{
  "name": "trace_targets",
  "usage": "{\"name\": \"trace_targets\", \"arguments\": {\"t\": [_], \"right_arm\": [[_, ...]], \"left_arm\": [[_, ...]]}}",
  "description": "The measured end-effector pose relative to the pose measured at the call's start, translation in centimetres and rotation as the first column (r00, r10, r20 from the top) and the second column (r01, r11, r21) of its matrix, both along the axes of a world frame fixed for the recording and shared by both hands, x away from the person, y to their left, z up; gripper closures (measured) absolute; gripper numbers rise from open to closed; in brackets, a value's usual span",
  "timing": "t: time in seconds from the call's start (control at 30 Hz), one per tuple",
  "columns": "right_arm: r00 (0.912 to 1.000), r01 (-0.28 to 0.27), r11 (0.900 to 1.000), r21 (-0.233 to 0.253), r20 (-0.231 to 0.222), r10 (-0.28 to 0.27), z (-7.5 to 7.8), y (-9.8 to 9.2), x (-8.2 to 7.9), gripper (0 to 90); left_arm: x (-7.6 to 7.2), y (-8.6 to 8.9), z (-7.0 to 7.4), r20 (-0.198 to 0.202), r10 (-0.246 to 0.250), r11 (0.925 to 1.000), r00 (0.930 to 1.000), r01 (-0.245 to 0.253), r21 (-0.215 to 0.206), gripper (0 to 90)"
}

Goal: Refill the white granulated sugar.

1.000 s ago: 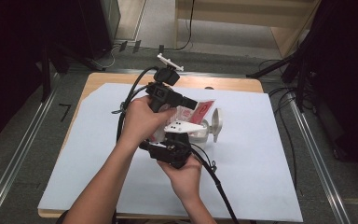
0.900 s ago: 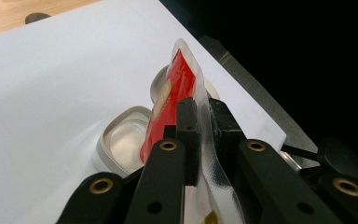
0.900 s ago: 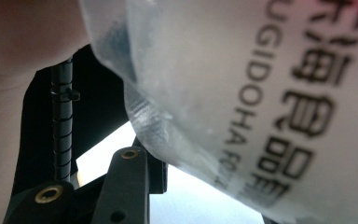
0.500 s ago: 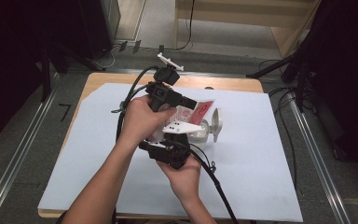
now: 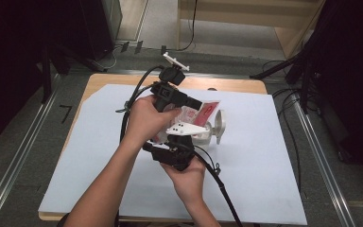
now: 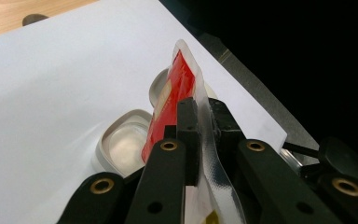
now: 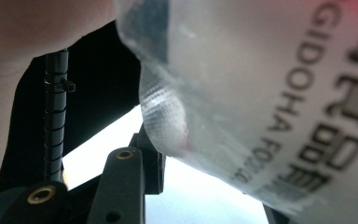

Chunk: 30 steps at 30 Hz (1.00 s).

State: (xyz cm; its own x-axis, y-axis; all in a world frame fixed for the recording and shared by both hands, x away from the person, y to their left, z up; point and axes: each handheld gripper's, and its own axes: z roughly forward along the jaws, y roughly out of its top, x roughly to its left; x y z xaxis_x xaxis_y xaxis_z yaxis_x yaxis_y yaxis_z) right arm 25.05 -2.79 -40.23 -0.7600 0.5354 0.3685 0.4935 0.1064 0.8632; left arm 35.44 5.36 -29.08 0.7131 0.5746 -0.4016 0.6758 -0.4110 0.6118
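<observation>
A red and clear sauce packet (image 5: 209, 110) is held up over the white sheet (image 5: 99, 156) in the high view. My left gripper (image 5: 196, 103) points right from the upper hand and is shut on it. In the left gripper view both jaws (image 6: 204, 126) pinch the packet's (image 6: 181, 77) clear sealed edge. My right gripper (image 5: 188, 138) points up from the lower hand, just under the packet. In the right gripper view the packet (image 7: 261, 70) hangs very close between wide-apart jaws, and its left fingertip (image 7: 151, 163) is beside the packet's corner.
Small white dishes (image 5: 216, 126) sit on the sheet right of the grippers; the left gripper view shows a square one (image 6: 121, 142) and a round one (image 6: 160, 85) below the packet. Black cables (image 5: 217, 184) trail towards the near edge. Bare wood (image 5: 236, 85) shows at the back.
Both hands and the packet hold almost the same place; the right gripper has edged slightly up towards the packet.
</observation>
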Motion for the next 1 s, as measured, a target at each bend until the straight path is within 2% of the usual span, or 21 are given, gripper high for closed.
{"name": "trace_targets", "arguments": {"t": [0.47, 0.5, 0.53, 0.6, 0.67, 0.7, 0.73, 0.77, 1.0], "right_arm": [[1.0000, -0.001, 1.000, 0.014, -0.001, 0.001, 0.05, -0.14, 0.09, 58.3], [1.0000, -0.001, 1.000, 0.016, -0.001, 0.001, 0.04, -0.13, 0.09, 57.4], [1.0000, 0.001, 1.000, 0.024, -0.006, -0.001, -0.07, 0.04, 0.09, 53.1], [1.0000, 0.002, 1.000, 0.029, -0.005, -0.002, -0.14, 0.13, 0.08, 52.2], [0.9999, 0.013, 1.000, 0.024, 0.006, -0.013, -0.20, 0.29, -0.15, 53.3], [0.9994, 0.027, 0.999, 0.021, 0.022, -0.028, -0.25, 0.35, -0.32, 59.1], [0.9994, 0.027, 0.999, 0.021, 0.022, -0.028, -0.25, 0.35, -0.32, 59.1], [0.9991, 0.031, 0.999, 0.019, 0.030, -0.031, -0.22, 0.32, -0.33, 64.3], [0.9989, 0.041, 0.999, 0.020, 0.024, -0.041, -0.03, 0.42, -0.26, 64.5]], "left_arm": [[0.28, -0.33, 0.14, -0.002, -0.007, 0.9999, 1.0000, 0.007, 0.013, 85.7], [0.31, -0.35, 0.07, -0.003, -0.005, 1.0000, 1.0000, 0.005, 0.004, 85.7], [0.36, -0.37, 0.03, 0.000, -0.008, 0.9999, 1.0000, 0.008, 0.014, 85.9], [0.32, -0.34, 0.05, 0.002, -0.008, 0.9998, 1.0000, 0.008, 0.020, 86.1], [0.27, -0.16, 0.11, 0.007, -0.012, 0.9996, 0.9999, 0.012, 0.024, 86.1], [0.23, -0.10, 0.17, 0.007, -0.010, 0.9997, 0.9999, 0.009, 0.023, 86.1], [0.20, -0.06, 0.19, 0.005, -0.011, 0.9997, 0.9999, 0.011, 0.021, 86.1], [0.14, -0.03, 0.26, 0.006, -0.009, 0.9995, 0.9999, 0.009, 0.031, 86.0], [0.07, 0.00, 0.41, 0.012, -0.009, 0.9995, 0.9999, 0.009, 0.029, 85.8]]}}
